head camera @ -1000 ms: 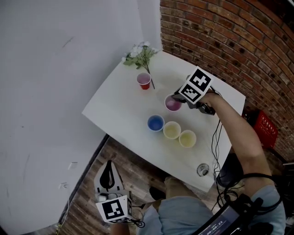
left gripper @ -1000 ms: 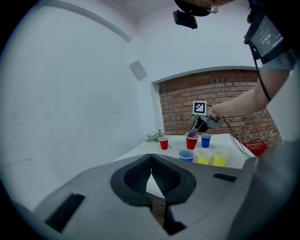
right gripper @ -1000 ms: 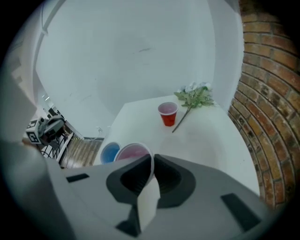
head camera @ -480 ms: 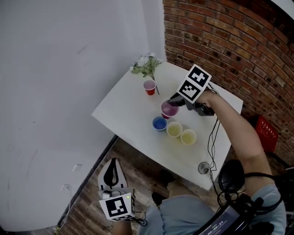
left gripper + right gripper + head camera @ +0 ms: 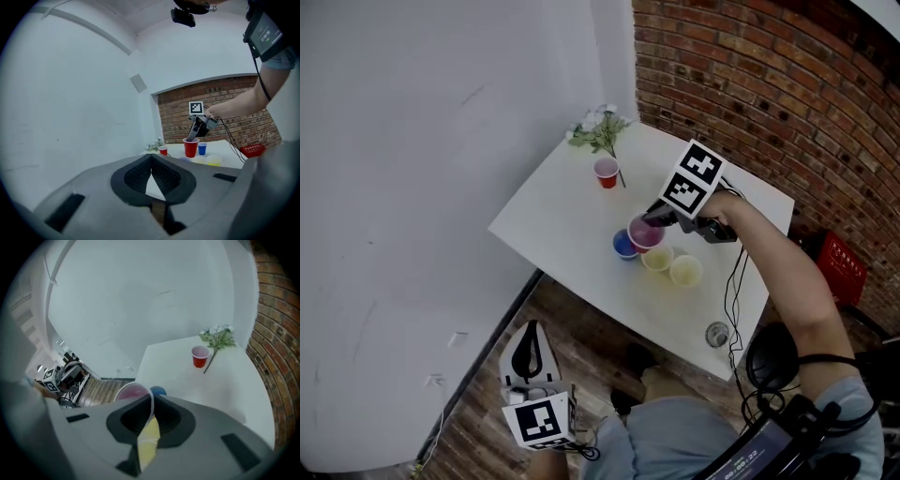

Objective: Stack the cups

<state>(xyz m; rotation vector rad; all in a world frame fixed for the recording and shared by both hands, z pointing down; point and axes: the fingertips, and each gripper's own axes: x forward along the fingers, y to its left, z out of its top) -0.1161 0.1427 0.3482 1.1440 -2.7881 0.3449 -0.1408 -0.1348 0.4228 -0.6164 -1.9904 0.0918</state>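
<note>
right gripper: jaws nearly together, pinching one wall of the held cup; one pad inside the rim, one outside
held cup: red outside, pink within, upright; over the near rim of the blue cup; whether it clears that rim is hard to judge from the head view
row: blue cup, then two yellow cups, toward the table's near edge
far red cup: alone, just beside the flowers at the far corner
open room: bare tabletop between the row and the far red cup; white wall left, brick wall behind
near edge: small round metal object close to it
left gripper: low over the wood floor, off the table; pads meeting at the tips, nothing held
</note>
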